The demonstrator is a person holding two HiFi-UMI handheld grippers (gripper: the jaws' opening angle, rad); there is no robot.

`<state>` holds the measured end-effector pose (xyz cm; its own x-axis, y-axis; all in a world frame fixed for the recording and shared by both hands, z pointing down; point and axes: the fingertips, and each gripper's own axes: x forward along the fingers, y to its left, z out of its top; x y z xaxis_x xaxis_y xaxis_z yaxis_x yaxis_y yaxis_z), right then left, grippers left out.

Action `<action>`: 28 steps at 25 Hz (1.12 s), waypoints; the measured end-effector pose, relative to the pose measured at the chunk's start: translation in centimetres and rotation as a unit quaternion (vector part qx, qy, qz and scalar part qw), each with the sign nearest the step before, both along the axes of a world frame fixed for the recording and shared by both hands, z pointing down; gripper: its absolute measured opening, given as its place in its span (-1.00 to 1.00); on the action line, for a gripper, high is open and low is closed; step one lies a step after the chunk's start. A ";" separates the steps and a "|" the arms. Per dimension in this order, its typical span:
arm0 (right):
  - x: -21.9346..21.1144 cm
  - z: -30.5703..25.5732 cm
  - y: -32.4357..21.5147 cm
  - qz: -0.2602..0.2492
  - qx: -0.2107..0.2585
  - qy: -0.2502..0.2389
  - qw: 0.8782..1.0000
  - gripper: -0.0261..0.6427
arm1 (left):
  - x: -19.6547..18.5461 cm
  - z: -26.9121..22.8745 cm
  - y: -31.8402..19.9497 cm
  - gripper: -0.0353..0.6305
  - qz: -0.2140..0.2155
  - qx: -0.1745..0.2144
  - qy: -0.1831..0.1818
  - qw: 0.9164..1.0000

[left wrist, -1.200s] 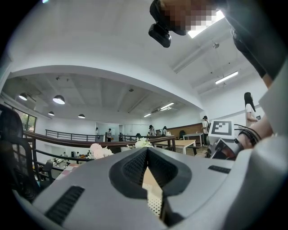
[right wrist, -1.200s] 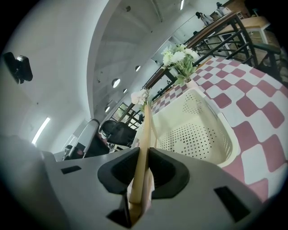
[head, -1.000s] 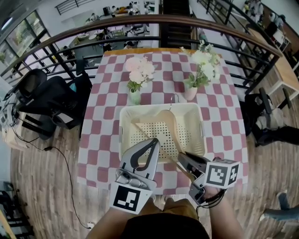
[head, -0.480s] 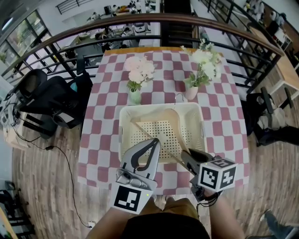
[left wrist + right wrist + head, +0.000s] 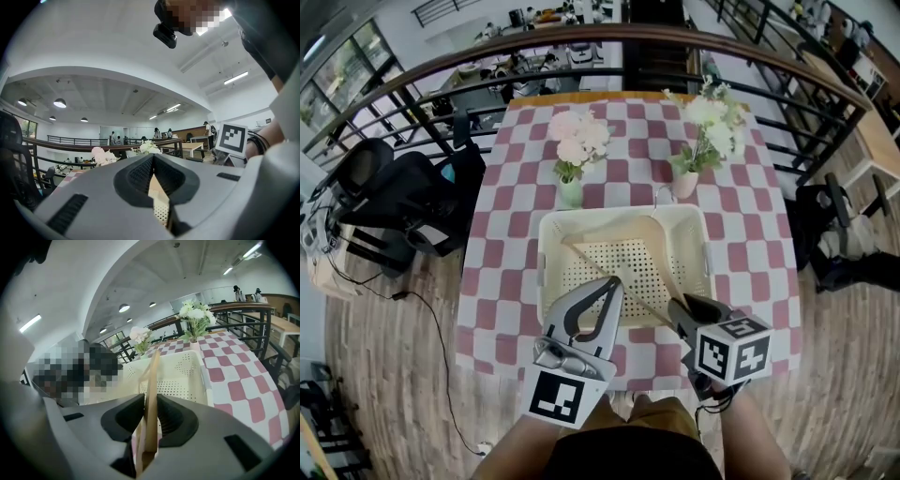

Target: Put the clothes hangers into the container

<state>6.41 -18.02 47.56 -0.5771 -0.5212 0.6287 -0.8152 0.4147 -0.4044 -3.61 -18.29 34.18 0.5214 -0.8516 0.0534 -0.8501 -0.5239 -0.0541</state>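
A wooden clothes hanger lies slanted inside the cream perforated basket on the checked table, with its metal hook over the far rim. My right gripper is at the basket's near right corner. Its jaws are opening with the hanger's arm still between them, and hardly any gap shows. In the right gripper view the basket lies straight ahead. My left gripper hovers over the basket's near edge, shut and empty.
Two vases stand beyond the basket, one with pink flowers and one with white flowers. The pink-and-white checked table ends just in front of me. A dark railing curves behind it, and black chairs stand at the left.
The hanger has sunk from tilted up to lying lower in the basket. My right gripper has shifted slightly right and toward me. The left gripper has not moved.
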 end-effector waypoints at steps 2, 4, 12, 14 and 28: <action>0.2 0.2 -0.1 -0.002 0.004 0.014 1.000 -0.65 | 0.1 0.1 -0.1 -0.87 0.002 -0.002 0.000 1.000; 0.3 0.3 -0.3 -0.005 0.009 0.029 1.000 -0.65 | 0.5 0.2 -0.1 -0.87 0.008 -0.001 -0.003 1.000; 0.9 0.4 -1.0 -0.013 0.034 0.079 0.996 -0.62 | 1.3 0.7 -0.4 -0.87 0.023 -0.004 -0.011 1.000; 1.0 0.5 -1.2 -0.015 0.040 0.093 0.995 -0.62 | 1.3 0.8 -0.6 -0.87 0.019 -0.009 -0.004 1.000; 2.0 1.2 -1.9 -0.030 0.068 0.170 0.983 -0.60 | 1.8 1.3 -1.4 -0.87 0.023 -0.012 -0.004 1.000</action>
